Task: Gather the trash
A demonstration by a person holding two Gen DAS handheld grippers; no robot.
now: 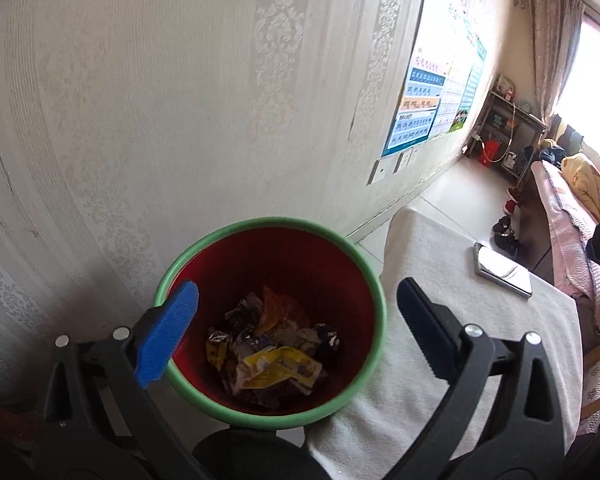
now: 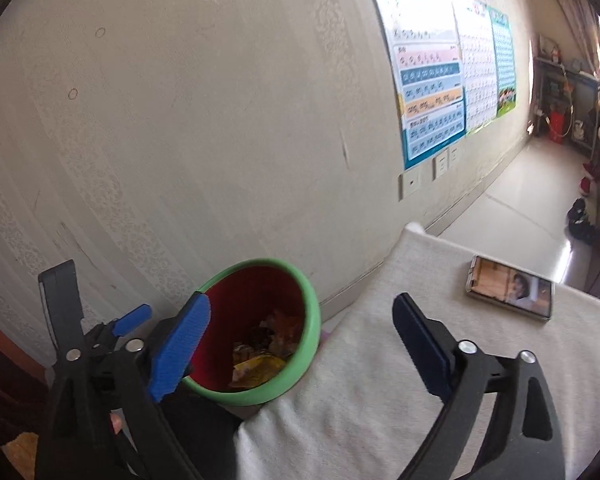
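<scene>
A red bin with a green rim (image 1: pixel 374 292) stands between the wall and a white-covered table. It holds several crumpled wrappers (image 1: pixel 278 364), yellow, orange and dark. My left gripper (image 1: pixel 296 312) is open and empty right above the bin's mouth. In the right wrist view the bin (image 2: pixel 310 316) sits lower left with wrappers (image 2: pixel 260 364) inside. My right gripper (image 2: pixel 300 328) is open and empty, over the bin's rim and the table edge. The left gripper (image 2: pixel 130 320) shows at the left of that view.
The white cloth-covered table (image 1: pixel 440 360) is right of the bin, with a phone (image 1: pixel 504 270) lying on it, also seen in the right wrist view (image 2: pixel 510 288). A papered wall with posters (image 2: pixel 432 92) runs behind. A bed (image 1: pixel 576 216) and shelf (image 1: pixel 508 132) are farther right.
</scene>
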